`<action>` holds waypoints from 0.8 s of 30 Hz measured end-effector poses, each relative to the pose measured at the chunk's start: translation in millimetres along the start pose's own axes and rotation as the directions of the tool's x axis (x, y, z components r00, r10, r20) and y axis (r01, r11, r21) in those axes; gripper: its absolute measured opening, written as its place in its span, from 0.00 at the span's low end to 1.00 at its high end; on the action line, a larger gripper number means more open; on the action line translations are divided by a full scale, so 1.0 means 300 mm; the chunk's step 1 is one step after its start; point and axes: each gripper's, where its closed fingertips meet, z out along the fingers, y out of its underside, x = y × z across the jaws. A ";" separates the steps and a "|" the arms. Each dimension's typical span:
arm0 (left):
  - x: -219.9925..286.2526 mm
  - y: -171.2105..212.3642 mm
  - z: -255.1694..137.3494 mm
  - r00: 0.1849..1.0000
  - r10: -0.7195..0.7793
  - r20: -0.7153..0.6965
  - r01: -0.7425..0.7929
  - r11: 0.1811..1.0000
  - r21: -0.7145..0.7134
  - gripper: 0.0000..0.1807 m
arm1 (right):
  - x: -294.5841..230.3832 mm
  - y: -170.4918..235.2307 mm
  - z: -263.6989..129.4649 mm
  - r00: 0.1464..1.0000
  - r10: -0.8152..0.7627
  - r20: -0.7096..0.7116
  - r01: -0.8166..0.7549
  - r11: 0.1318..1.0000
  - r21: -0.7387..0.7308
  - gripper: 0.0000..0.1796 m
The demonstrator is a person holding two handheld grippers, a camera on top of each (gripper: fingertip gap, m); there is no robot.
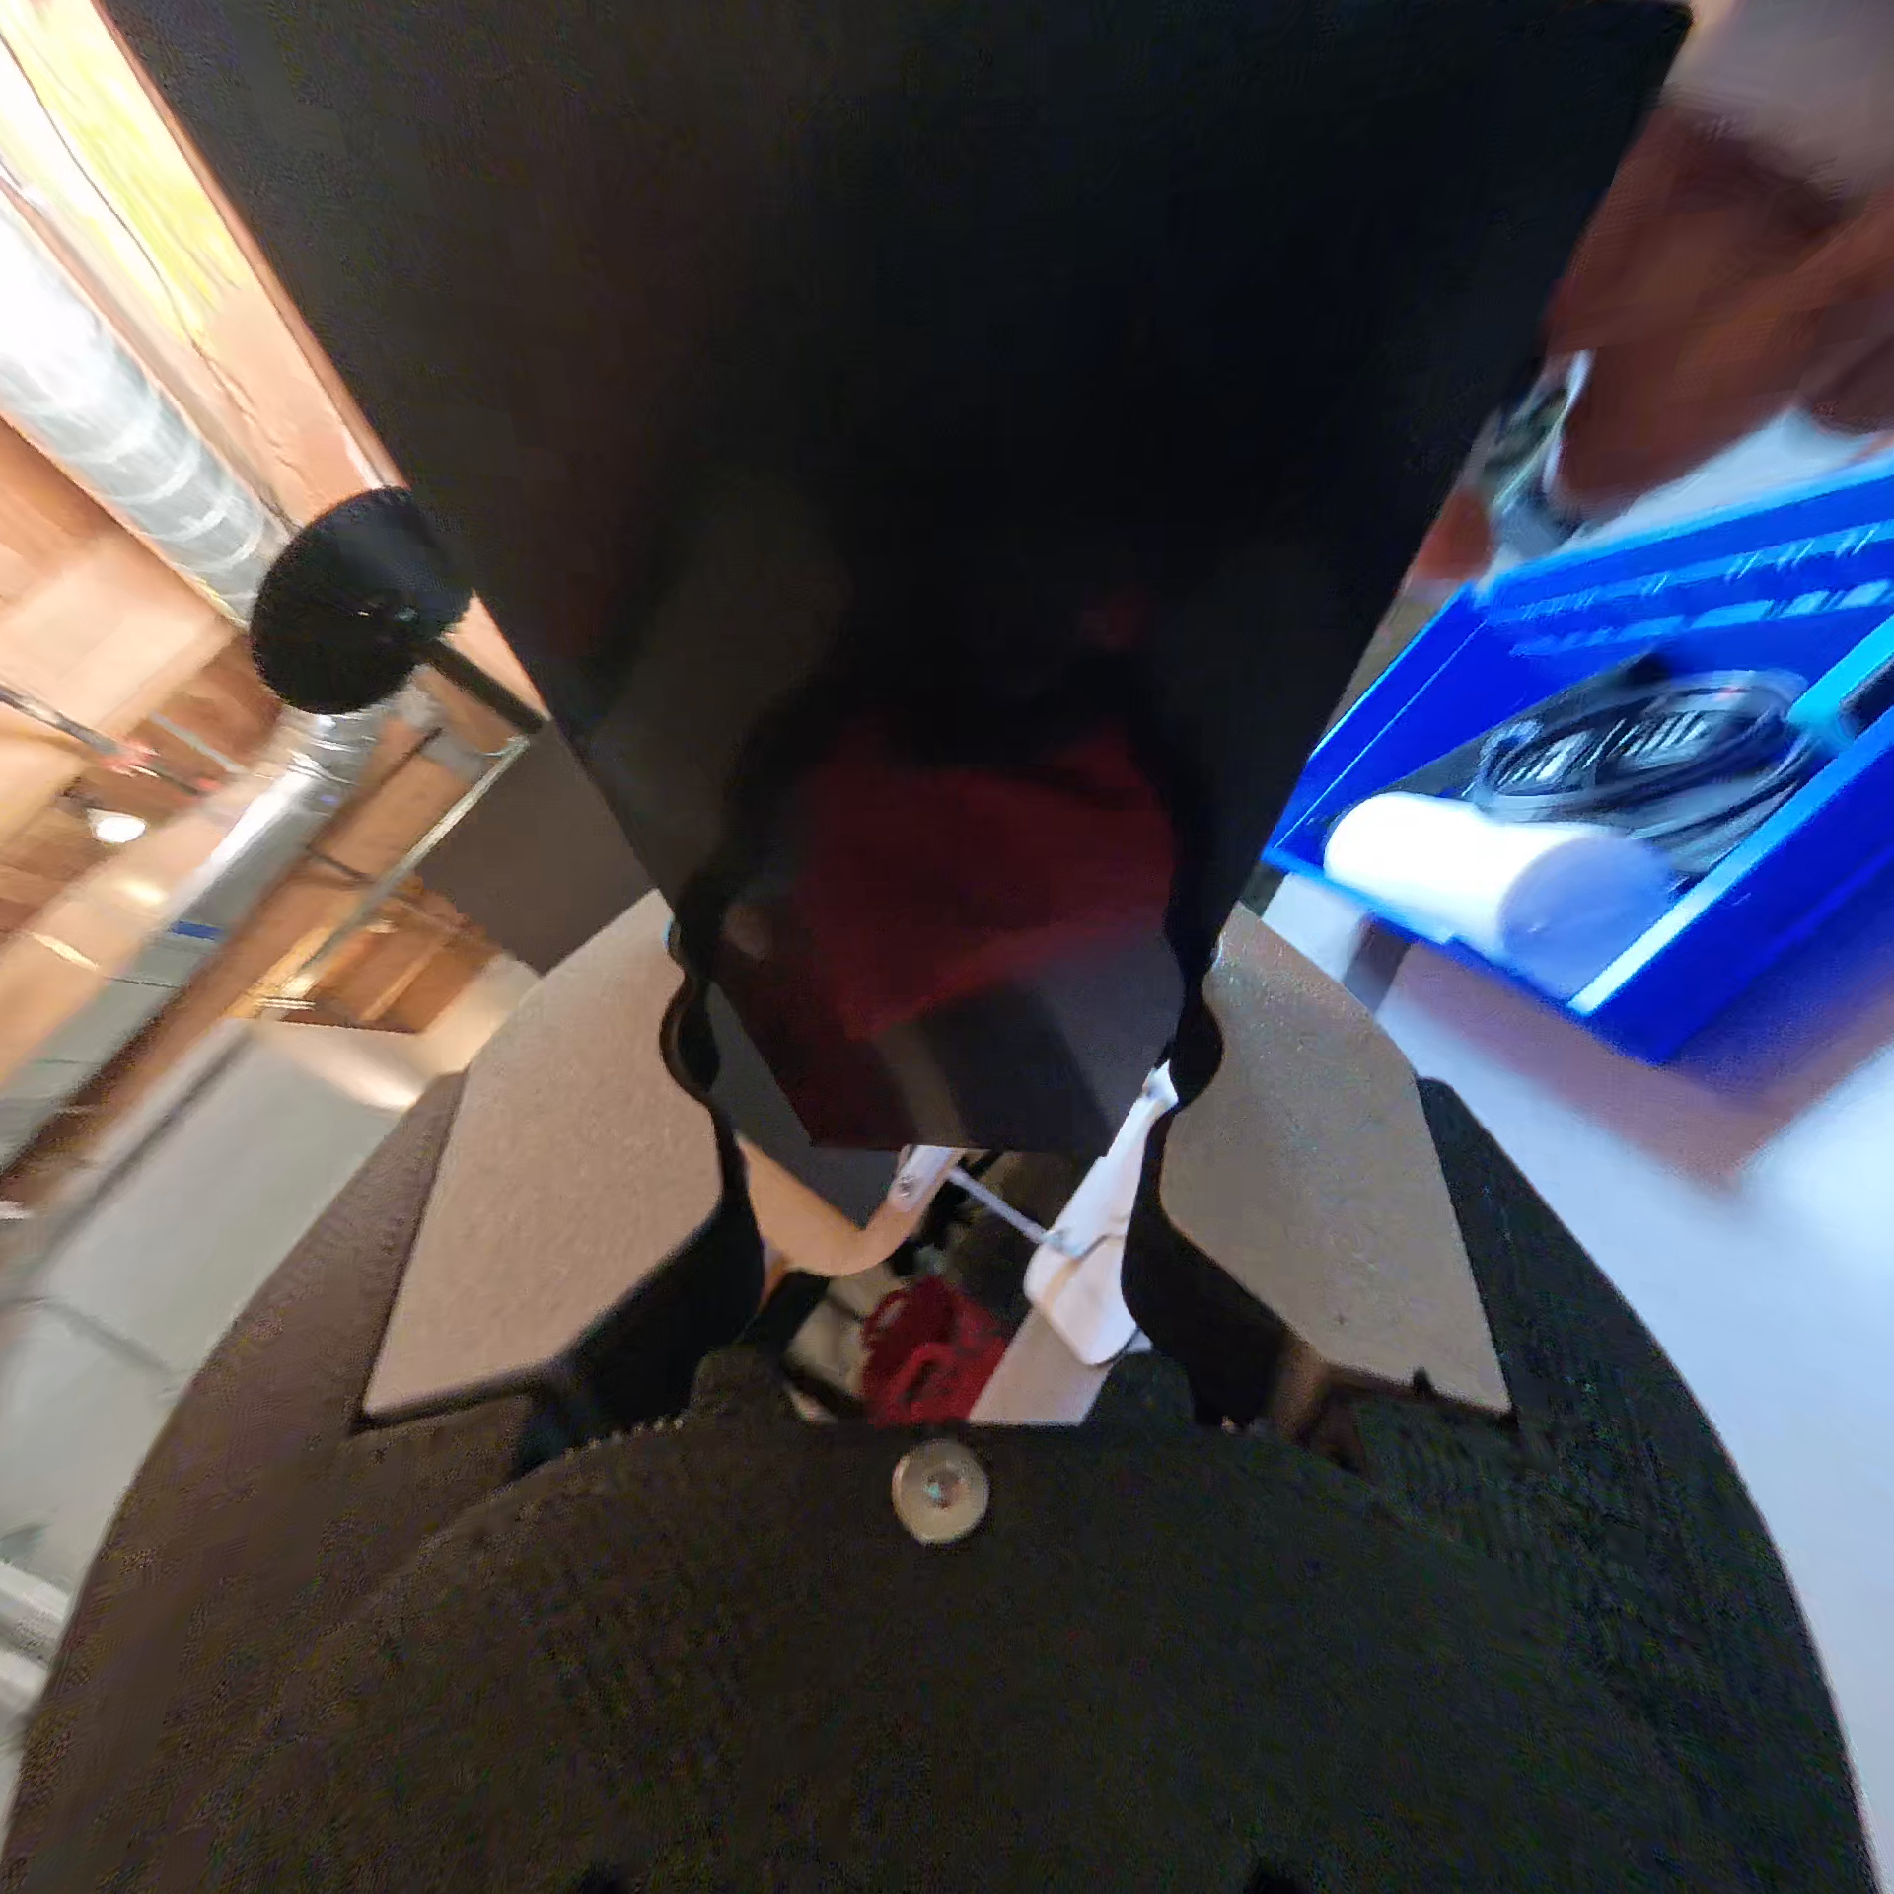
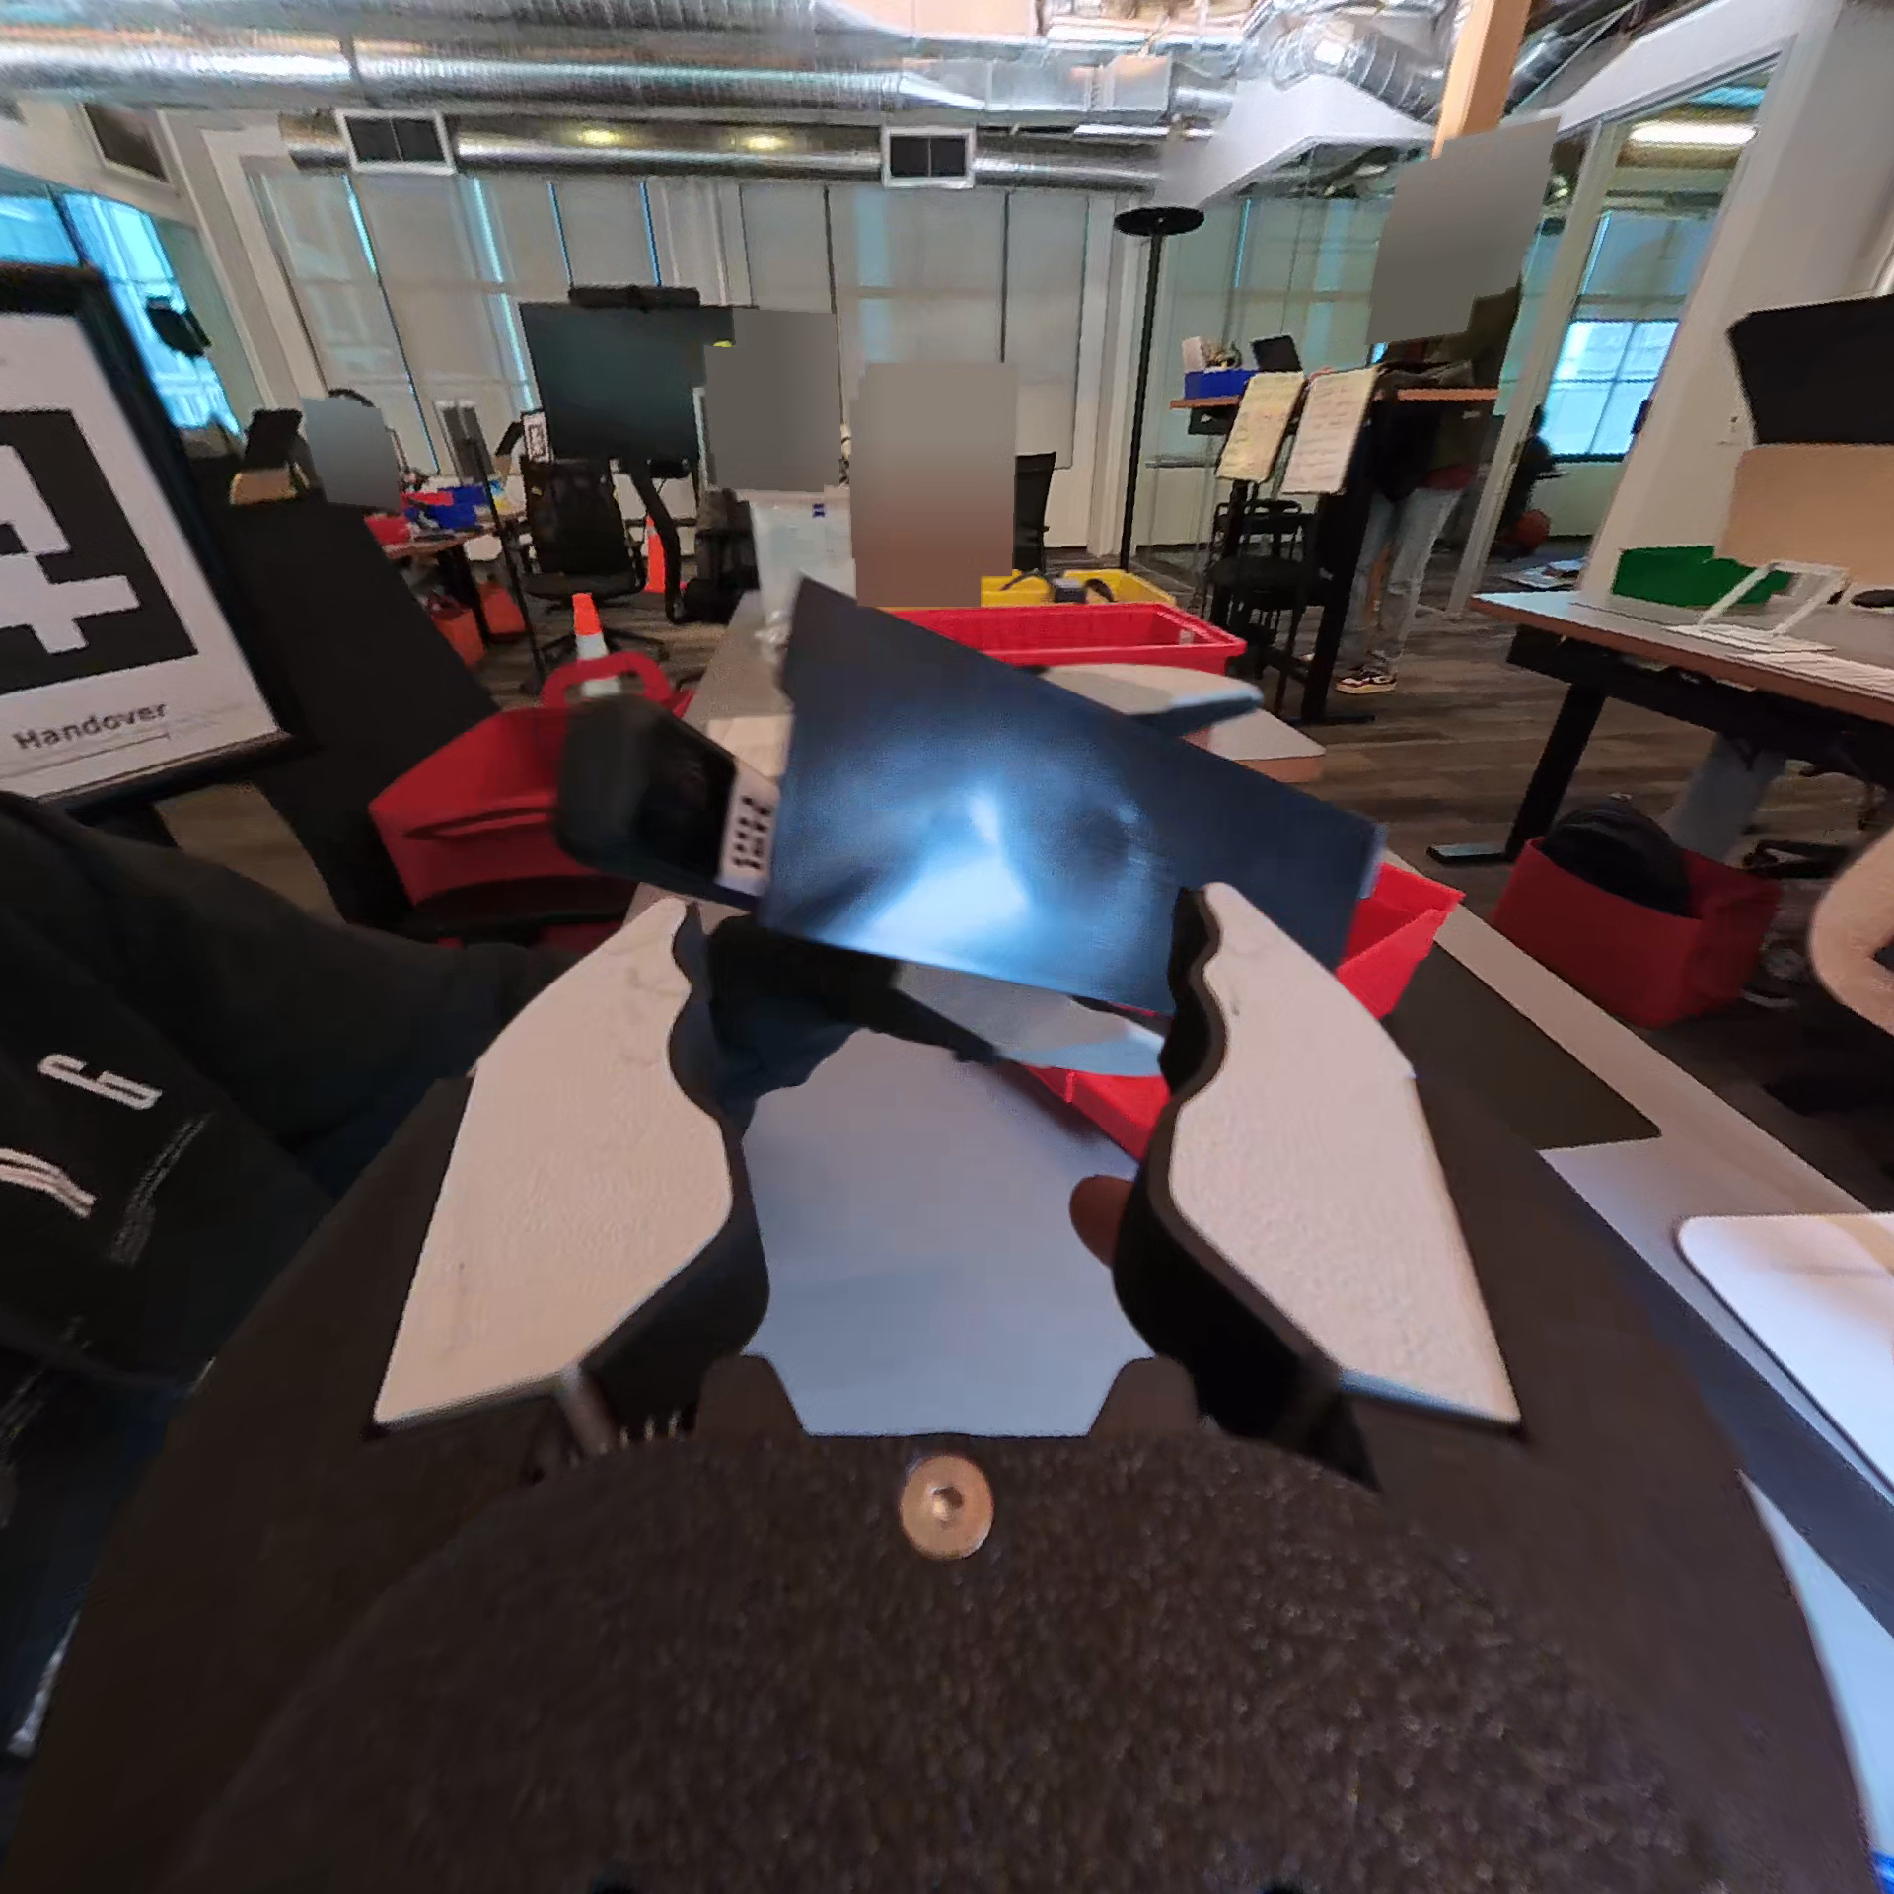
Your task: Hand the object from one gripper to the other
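Observation:
A flat, glossy black plate point(image 1: 922, 410) fills the upper part of the left wrist view. My left gripper point(image 1: 948, 984) is shut on it, one finger on each side edge near its lower end. In the right wrist view the plate point(image 2: 1025, 840) is tilted in the air just beyond my right gripper point(image 2: 938, 922), which is open and empty. The plate's lower right corner is close to my right finger point(image 2: 1281, 1076). The left gripper point(image 2: 1179, 871) reaches in from the left, with one finger above the plate and one below. A dark sleeve point(image 2: 154, 1025) is behind it.
A grey tabletop point(image 2: 922, 1230) lies below the grippers, with red bins point(image 2: 492, 799) beyond and a framed marker sign point(image 2: 92, 574) at the left. A blue bin point(image 1: 1691, 922) holds a white roll and black cable. A blurred hand point(image 1: 1742, 256) is at the upper right.

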 end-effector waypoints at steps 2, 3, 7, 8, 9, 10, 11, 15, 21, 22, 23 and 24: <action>0.005 0.032 0.011 0.995 0.095 0.030 -0.093 0.994 -0.061 0.49 | -0.031 0.003 0.014 0.999 -0.030 -0.015 0.030 0.999 -0.038 0.44; 0.008 0.047 0.016 0.991 0.128 0.037 -0.125 0.988 -0.086 0.49 | -0.029 0.005 0.019 0.996 -0.069 -0.054 0.066 0.996 -0.056 0.41; 0.021 0.086 0.029 0.983 0.180 0.041 -0.173 0.975 -0.140 0.49 | 0.011 0.073 0.043 0.946 -0.257 -0.199 0.209 0.950 -0.233 0.35; 0.025 0.087 0.030 0.981 0.192 0.040 -0.185 0.973 -0.139 0.49 | 0.017 0.089 0.050 0.936 -0.284 -0.210 0.227 0.938 -0.261 0.31; 0.028 0.089 0.031 0.978 0.205 0.038 -0.198 0.970 -0.141 0.49 | 0.014 0.103 0.059 0.933 -0.302 -0.197 0.243 0.930 -0.274 0.26; 0.030 0.089 0.031 0.975 0.219 0.036 -0.212 0.967 -0.141 0.49 | 0.006 0.115 0.067 0.938 -0.299 -0.175 0.245 0.930 -0.276 0.20; 0.032 0.088 0.030 0.973 0.229 0.035 -0.222 0.965 -0.138 0.50 | 0.002 0.122 0.073 0.943 -0.291 -0.161 0.241 0.932 -0.271 0.14; 0.024 0.110 0.031 0.970 0.242 0.027 -0.234 0.957 -0.169 0.50 | 0.027 0.127 0.081 0.915 -0.348 -0.203 0.287 0.917 -0.279 0.08; 0.015 0.165 0.035 0.991 0.129 -0.024 -0.131 0.959 -0.251 0.49 | 0.154 0.087 0.038 0.802 -0.428 -0.418 0.350 0.902 -0.252 0.02; 0.014 0.166 0.034 0.994 0.103 -0.030 -0.107 0.962 -0.250 0.49 | 0.174 0.084 0.028 0.790 -0.433 -0.435 0.360 0.901 -0.243 0.01; 0.012 0.167 0.032 0.996 0.083 -0.034 -0.089 0.965 -0.247 0.47 | 0.200 0.080 0.012 0.774 -0.426 -0.468 0.356 0.905 -0.234 0.01; 0.006 0.168 0.030 0.997 0.076 -0.032 -0.081 0.966 -0.246 0.47 | 0.229 0.075 -0.007 0.746 -0.436 -0.503 0.365 0.900 -0.237 0.01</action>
